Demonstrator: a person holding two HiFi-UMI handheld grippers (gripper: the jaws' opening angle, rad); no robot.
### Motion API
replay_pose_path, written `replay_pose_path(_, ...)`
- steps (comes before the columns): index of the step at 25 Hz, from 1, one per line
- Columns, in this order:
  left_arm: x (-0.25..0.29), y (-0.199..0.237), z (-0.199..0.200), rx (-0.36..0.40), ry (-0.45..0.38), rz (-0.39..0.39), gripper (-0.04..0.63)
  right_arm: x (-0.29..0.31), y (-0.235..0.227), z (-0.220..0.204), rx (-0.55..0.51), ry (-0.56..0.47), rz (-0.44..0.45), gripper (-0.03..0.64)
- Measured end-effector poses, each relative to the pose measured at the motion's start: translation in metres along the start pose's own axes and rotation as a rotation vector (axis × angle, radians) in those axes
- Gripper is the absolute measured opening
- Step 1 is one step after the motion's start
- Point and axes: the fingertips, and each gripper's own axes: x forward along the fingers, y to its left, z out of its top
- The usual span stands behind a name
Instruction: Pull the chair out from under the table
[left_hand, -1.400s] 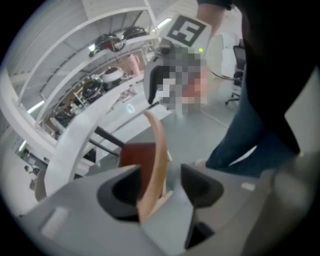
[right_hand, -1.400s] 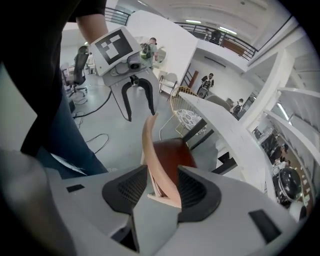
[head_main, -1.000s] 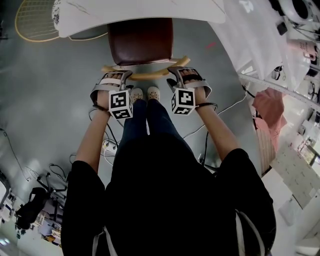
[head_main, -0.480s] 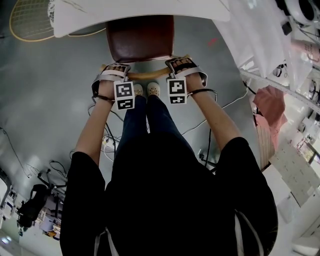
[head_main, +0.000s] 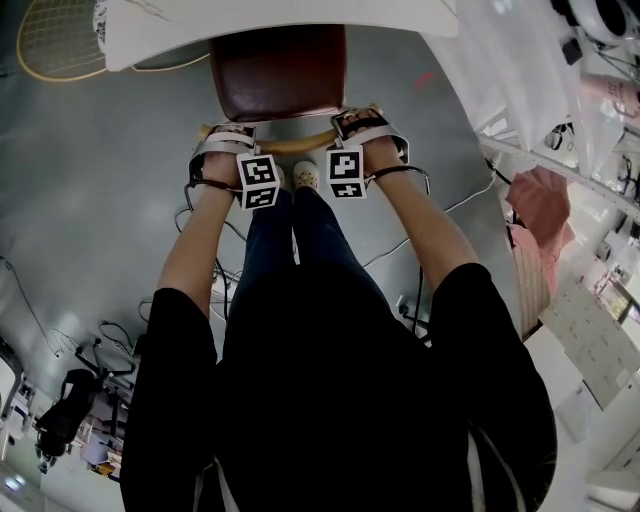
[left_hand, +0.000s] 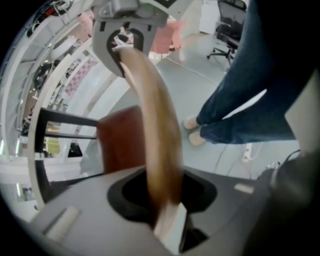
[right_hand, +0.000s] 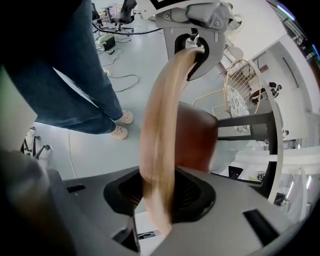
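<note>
Left gripper, right gripper: jaws had just been closing, both clenched on curved backrest rail.
Chair sat top centre, seat partly under tabletop.
Risks:
- smooth rail slipping through pads
- uneven pull skewing chair
- cable on floor tripping backward step

- Left claw, at 11 o'clock, points down; its jaws have just been closing onto the chair's back rail.
- Right claw, near 12 o'clock, likewise clamps the rail.
- Left arm and right arm reach straight ahead.

Brown-seated chair partly beneath table
</note>
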Motion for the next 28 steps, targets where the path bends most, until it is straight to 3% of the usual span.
replay_pose_path(11,-0.004,-0.051,0.016,0.057,0.006,-0.019,0.127,-0.008,0.049,0.015,-0.023,0.073,0.009,0.14)
replay_pose_path(19,-0.011,-0.089,0.02,0.125,-0.01,-0.037,0.129,-0.02,0.09,0.036,0.018,0.088,0.019,0.137)
replay_pose_path(28,-0.022,-0.145,0.039,0.122,-0.031,-0.062,0.127,-0.035,0.141,0.055,0.017,0.077,0.028,0.133)
